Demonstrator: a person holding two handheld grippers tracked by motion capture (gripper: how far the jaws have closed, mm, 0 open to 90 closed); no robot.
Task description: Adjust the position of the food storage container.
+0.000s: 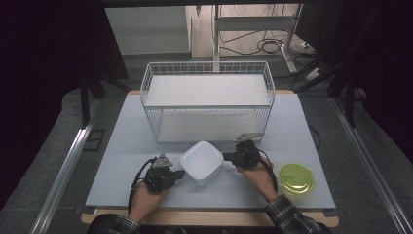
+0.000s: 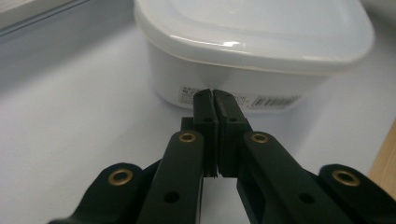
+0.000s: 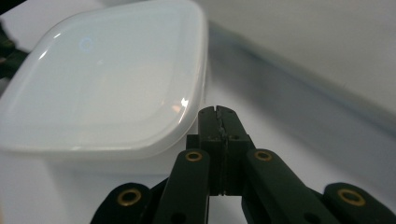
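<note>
White lidded container (image 1: 202,162) is sitting at lower centre of the high view on the pale table (image 1: 122,161), turned corner-on like a diamond, lid on, contents not visible through it. It is lying squarely between the two grippers. Left gripper (image 1: 178,174) is pointing right at the container's lower-left side; right gripper (image 1: 226,157) is pointing left at its upper-right side. Both tips are sitting just beside the walls, about equally near; touch can't be confirmed from above.

In the left gripper view the jaws are pressed together with nothing between them, tips (image 2: 214,94) aiming at the container wall (image 2: 233,88) just under the lid rim, right by the printed label (image 2: 280,101). In the right gripper view the jaws are likewise fully closed and empty, tip (image 3: 217,111) sitting at the lid's edge (image 3: 105,84).

Judging from this, closed tips on opposite sides are looking like a two-sided squeeze or push, so the line across the container from one tip to the other is what matters.

Behind the container, upper centre of the high view, a white wire basket (image 1: 208,100) is standing with two flat shelves, both bare. A yellow-green round lid or dish (image 1: 295,178) is lying at lower right, well apart, nothing in it.
</note>
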